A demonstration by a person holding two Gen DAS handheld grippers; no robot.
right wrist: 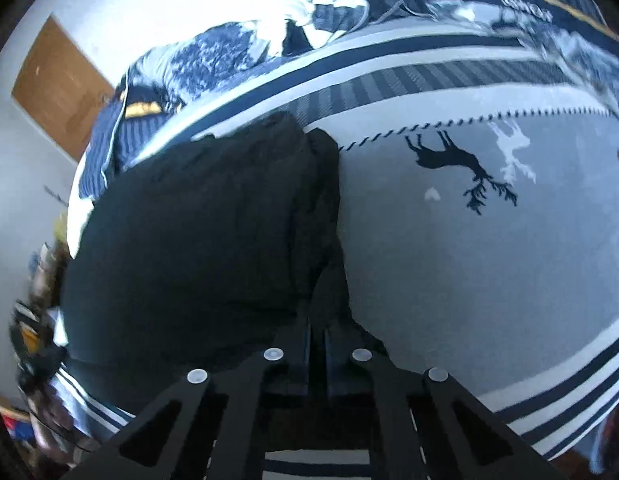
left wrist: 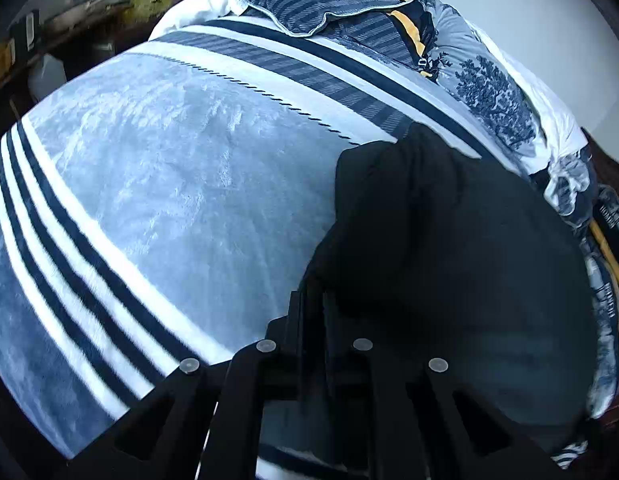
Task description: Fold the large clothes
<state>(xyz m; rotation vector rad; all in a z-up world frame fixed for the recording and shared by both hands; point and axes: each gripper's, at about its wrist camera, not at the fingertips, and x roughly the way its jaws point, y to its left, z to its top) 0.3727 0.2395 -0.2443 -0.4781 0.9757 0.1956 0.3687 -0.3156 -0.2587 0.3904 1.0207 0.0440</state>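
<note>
A large black garment (left wrist: 449, 232) lies on a grey-blue blanket (left wrist: 169, 184) on a bed. In the left wrist view it fills the right half and my left gripper (left wrist: 315, 300) is shut on its left edge. In the right wrist view the garment (right wrist: 197, 232) fills the left half, and my right gripper (right wrist: 317, 320) is shut on its right edge, which hangs in a fold down to the fingertips. The garment's lower part is hidden behind the gripper frames.
The blanket has white and navy stripes (left wrist: 69, 264) and deer figures (right wrist: 457, 160). A striped pillow (left wrist: 317, 0) and a rumpled tree-print duvet (left wrist: 493, 92) lie at the far side. A cluttered shelf (left wrist: 69, 8) and a wooden door (right wrist: 61, 84) stand beyond the bed.
</note>
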